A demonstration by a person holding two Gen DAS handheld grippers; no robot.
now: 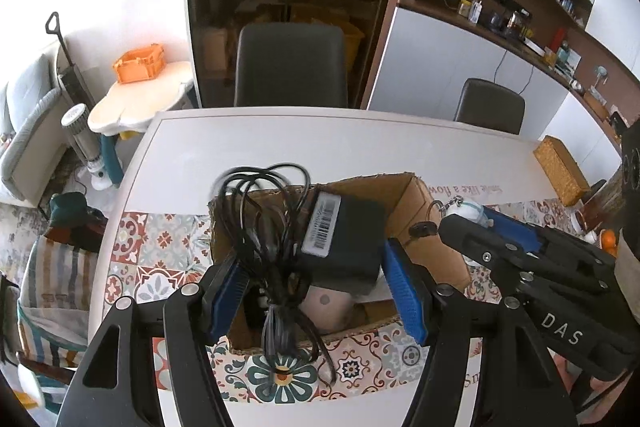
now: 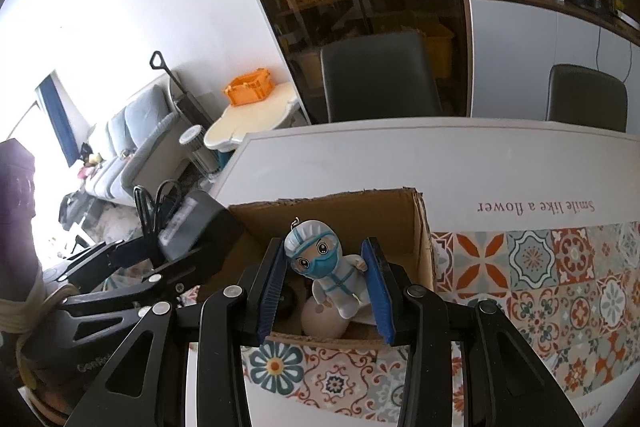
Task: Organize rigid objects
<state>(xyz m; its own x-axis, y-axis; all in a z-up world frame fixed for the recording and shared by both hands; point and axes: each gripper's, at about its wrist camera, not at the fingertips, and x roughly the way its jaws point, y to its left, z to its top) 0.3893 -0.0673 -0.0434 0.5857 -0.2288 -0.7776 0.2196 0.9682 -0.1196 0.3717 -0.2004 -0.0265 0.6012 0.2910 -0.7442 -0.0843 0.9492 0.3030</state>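
An open cardboard box [image 1: 416,203] stands on the patterned table; it also shows in the right wrist view [image 2: 360,215]. My left gripper [image 1: 316,291] is shut on a black power adapter [image 1: 344,239] with its bundled black cable [image 1: 276,239], held over the box. My right gripper [image 2: 326,285] is shut on a small white-and-blue figurine keychain [image 2: 324,263] above the box; it appears in the left wrist view [image 1: 476,223] at the box's right side. A beige round object [image 2: 322,319] lies inside the box.
The table [image 1: 280,143] has a white far half and a tiled mat [image 2: 560,275] at the front. A woven yellow box [image 1: 560,167] sits at the far right. Two dark chairs [image 1: 290,67] stand behind the table. An orange crate [image 1: 140,63] rests on a side table at left.
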